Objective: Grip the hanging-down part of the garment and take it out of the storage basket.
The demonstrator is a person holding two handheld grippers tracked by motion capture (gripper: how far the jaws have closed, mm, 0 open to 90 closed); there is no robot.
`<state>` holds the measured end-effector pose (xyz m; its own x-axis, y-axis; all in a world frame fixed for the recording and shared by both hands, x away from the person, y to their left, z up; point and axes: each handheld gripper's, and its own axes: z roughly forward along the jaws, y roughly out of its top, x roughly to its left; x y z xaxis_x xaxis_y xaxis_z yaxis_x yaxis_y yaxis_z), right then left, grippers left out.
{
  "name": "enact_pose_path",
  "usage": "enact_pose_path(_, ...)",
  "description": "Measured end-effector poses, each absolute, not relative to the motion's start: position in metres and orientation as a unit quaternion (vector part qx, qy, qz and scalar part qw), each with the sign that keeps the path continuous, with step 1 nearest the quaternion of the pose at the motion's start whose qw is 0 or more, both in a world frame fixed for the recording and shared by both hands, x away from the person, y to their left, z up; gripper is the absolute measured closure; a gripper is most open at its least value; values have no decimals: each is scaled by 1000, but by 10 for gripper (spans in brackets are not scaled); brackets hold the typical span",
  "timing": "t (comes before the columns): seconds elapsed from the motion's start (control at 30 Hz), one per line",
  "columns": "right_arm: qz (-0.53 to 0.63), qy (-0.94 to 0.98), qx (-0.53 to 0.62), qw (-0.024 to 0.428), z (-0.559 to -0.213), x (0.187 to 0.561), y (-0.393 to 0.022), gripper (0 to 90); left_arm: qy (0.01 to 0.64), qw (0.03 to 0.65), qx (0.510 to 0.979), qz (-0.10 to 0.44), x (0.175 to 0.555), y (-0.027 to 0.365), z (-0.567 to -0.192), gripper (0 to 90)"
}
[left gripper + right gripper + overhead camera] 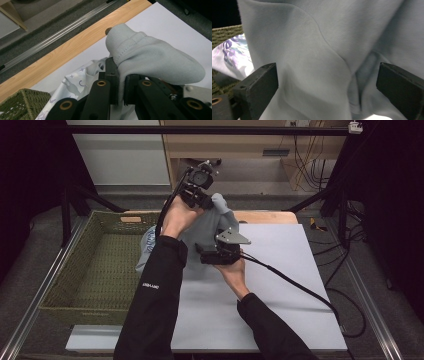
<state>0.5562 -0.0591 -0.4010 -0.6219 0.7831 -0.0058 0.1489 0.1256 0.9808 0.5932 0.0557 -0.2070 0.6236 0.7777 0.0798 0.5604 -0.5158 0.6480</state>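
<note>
The pale grey sweatshirt (pixel 212 227) is held up above the far left part of the tabletop (pixel 280 270), close to its far edge, with its lower folds hanging toward the white surface. A fold near a ribbed cuff (pixel 120 33) is clamped between the jaws of the left claw (pixel 119 82), which are pressed together on the fabric; in the high view this left claw (pixel 196 195) is raised above the garment. The right claw (pixel 327 82) is set against the middle of the hanging cloth with its jaws wide apart, the fabric lying between them but not pinched. A patterned white cloth (pixel 75 85) is seen below the sweatshirt, at the tabletop's left edge, draped beside the woven green basket (pixel 95 265) that stands off that edge.
</note>
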Motion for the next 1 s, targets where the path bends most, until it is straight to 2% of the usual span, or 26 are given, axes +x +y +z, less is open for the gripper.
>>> enact_pose_path(0.13, 576, 692, 339, 271, -403, 562, -51, 123, 386, 294, 855, 185, 591, 55, -208, 839)
enact_pose_path(0.23, 572, 700, 337, 262, -406, 568, -47, 216, 387, 296, 853, 186, 590, 57, -208, 839)
enact_pose_path(0.27, 572, 700, 337, 262, -406, 568, -47, 216, 387, 296, 853, 186, 590, 57, -208, 839)
enact_pose_path(0.3, 571, 702, 338, 261, -408, 570, -45, 280, 387, 296, 853, 185, 590, 57, -208, 839)
enact_pose_path(0.37, 570, 704, 336, 257, -410, 572, -44, 350, 386, 296, 854, 187, 588, 58, -209, 839)
enact_pose_path(0.6, 563, 717, 350, 217, -405, 575, -46, 792, 387, 293, 854, 186, 589, 61, -211, 839)
enact_pose_path(0.67, 556, 721, 360, 203, -403, 575, -47, 824, 387, 296, 853, 185, 589, 61, -212, 839)
enact_pose_path(0.8, 543, 733, 345, 223, -400, 575, -52, 839, 388, 298, 851, 189, 588, 63, -210, 839)
enact_pose_path(1.0, 549, 725, 351, 222, -394, 566, -58, 845, 390, 304, 847, 193, 587, 65, -208, 839)
